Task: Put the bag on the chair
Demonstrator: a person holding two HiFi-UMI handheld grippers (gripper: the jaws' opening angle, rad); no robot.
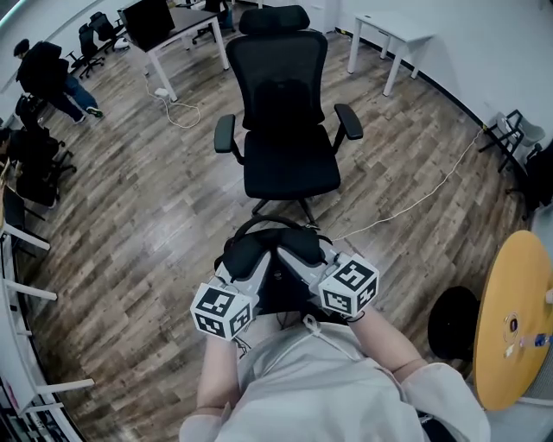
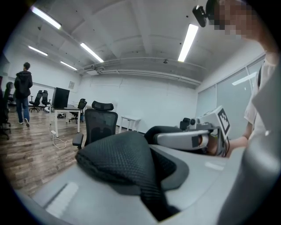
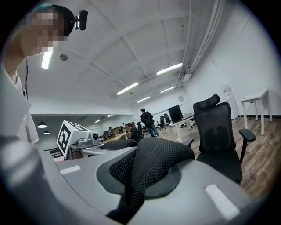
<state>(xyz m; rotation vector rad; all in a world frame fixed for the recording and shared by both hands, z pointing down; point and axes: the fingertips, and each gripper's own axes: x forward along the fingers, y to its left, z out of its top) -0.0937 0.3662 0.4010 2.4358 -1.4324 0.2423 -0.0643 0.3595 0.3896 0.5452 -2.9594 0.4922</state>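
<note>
A black office chair (image 1: 289,129) stands in front of me on the wood floor, its seat empty and facing me. The black bag (image 1: 275,257) hangs just short of the seat, between my two grippers. My left gripper (image 1: 251,263) is shut on a black mesh strap (image 2: 125,160) of the bag. My right gripper (image 1: 304,259) is shut on another mesh strap (image 3: 151,165). The chair (image 2: 99,125) shows beyond the strap in the left gripper view, and the chair (image 3: 219,134) appears at the right of the right gripper view. Most of the bag's body is hidden under the grippers.
A white cable (image 1: 415,203) runs over the floor right of the chair. A desk with a monitor (image 1: 164,26) stands back left, a white table (image 1: 389,34) back right. A round yellow table (image 1: 518,319) and a black round object (image 1: 454,324) are at my right. A person (image 1: 56,73) walks far left.
</note>
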